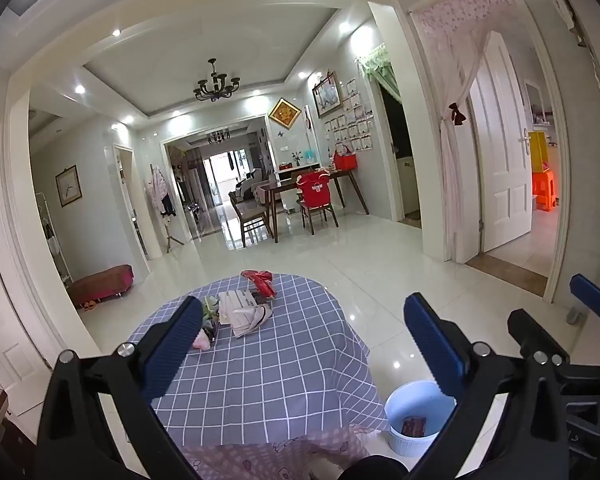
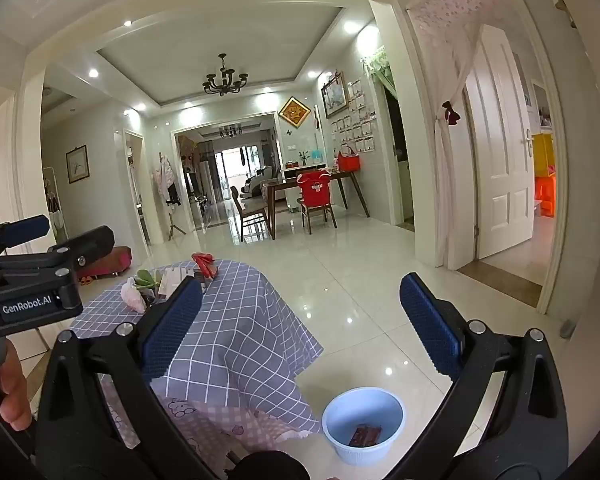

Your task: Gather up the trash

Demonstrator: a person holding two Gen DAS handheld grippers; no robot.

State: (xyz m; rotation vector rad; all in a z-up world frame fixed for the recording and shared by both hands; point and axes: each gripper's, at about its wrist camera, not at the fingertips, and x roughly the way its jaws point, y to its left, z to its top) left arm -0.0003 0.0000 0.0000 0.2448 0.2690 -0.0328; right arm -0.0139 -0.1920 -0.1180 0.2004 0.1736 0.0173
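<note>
Only the right wrist view shows a hand (image 2: pixel 10 390).

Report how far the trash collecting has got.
Done: one dark wrapper lies in the blue bin on the floor. In hand: nothing; the left gripper and right gripper are both open and empty. Left: crumpled paper, a red wrapper and pink and green scraps on the table.
</note>
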